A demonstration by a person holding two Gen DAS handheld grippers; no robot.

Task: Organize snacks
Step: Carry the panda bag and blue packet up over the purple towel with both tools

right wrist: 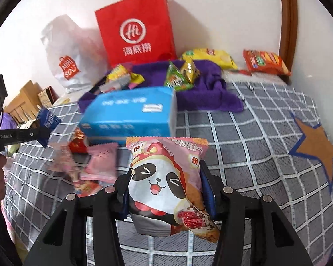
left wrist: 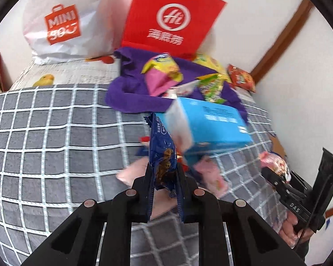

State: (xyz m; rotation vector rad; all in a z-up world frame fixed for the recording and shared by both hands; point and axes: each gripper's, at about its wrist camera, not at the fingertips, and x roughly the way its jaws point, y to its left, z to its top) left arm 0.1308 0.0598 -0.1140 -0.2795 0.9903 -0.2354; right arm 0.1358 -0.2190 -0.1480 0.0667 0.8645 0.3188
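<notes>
Sitting clamped between right gripper (right wrist: 166,190) fingers (right wrist: 205,173): panda snack packet (right wrist: 164,184).

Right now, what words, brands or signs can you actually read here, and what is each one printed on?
"MINI SO": white plastic bag.
"Hi" over "海底捞": red paper bag.
"GenRobot.AI": left gripper, side of its body.
"DAS": right gripper, its body.
"百味" and "香": panda snack packet, other characters cut off.
Blue box: print too blurred.
Dark blue packet: print too small.
</notes>
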